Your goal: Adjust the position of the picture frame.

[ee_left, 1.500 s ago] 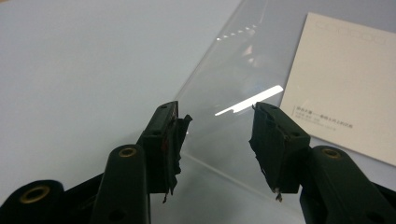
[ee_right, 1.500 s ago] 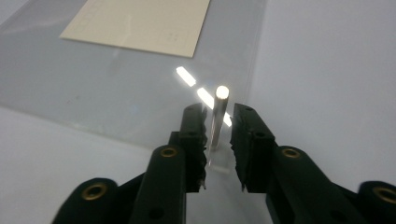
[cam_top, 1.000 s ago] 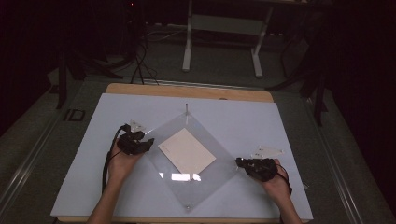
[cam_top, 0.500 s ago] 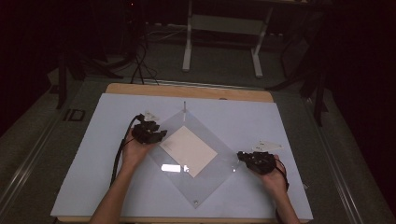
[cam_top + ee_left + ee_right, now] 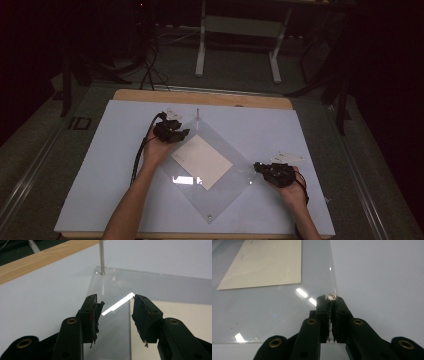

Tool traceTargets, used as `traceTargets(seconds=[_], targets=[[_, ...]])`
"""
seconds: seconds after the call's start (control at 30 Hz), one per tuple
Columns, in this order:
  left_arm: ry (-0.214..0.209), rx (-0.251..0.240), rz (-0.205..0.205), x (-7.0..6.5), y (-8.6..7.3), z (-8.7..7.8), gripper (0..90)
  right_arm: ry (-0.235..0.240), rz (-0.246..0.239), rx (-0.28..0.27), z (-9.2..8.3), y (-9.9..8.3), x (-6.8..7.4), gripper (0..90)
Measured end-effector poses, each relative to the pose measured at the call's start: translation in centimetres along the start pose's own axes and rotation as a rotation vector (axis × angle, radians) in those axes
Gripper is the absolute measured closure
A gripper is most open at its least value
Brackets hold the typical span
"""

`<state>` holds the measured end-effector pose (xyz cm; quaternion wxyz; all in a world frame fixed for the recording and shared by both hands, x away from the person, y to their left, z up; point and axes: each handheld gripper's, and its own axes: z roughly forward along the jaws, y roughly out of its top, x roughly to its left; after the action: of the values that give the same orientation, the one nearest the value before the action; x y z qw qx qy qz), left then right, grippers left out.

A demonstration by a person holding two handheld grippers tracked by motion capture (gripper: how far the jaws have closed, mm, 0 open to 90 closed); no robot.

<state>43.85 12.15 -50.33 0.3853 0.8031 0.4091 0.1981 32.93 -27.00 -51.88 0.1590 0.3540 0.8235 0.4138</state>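
A clear acrylic sheet (image 5: 220,195) lies diamond-wise on the white table top, with a cream paper (image 5: 202,161) at its middle. An upright metal pin (image 5: 198,114) stands at the sheet's far corner. My left gripper (image 5: 185,132) hovers open over the sheet's upper-left edge, short of that pin (image 5: 101,257). Its jaws (image 5: 115,305) have just been opening a little, and the sheet's edge (image 5: 130,322) runs below the gap without being pinched. My right gripper (image 5: 257,167) is at the sheet's right corner, shut (image 5: 331,300) on a small metal pin (image 5: 331,296).
The white table top (image 5: 100,175) has a wooden far edge (image 5: 200,97). Another small pin (image 5: 209,217) marks the sheet's near corner. Beyond the table are a dark floor, cables and the white legs of a stand (image 5: 201,55).
My left hand has moved away from me and to the right along the sheet's upper-left edge, toward the far corner pin. The right hand has stayed at the right corner.
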Motion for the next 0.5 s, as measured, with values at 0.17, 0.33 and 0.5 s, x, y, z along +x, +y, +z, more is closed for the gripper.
traceTargets(seconds=[0.17, 0.33, 0.5], targets=[[-0.006, -0.004, -0.017, 0.3, 0.8, 1.1, 55.5, 0.002, 0.004, -0.006, 0.0, -0.1, 0.0, 84.9], [-0.02, -0.021, -0.066, 0.7, 1.5, 2.3, 54.9, 0.011, 0.006, -0.011, 0.0, -0.2, -0.2, 84.8], [-0.028, -0.014, -0.09, 1.0, 2.1, 3.7, 60.3, 0.021, 0.01, -0.015, 0.1, -0.2, -0.3, 84.6]])
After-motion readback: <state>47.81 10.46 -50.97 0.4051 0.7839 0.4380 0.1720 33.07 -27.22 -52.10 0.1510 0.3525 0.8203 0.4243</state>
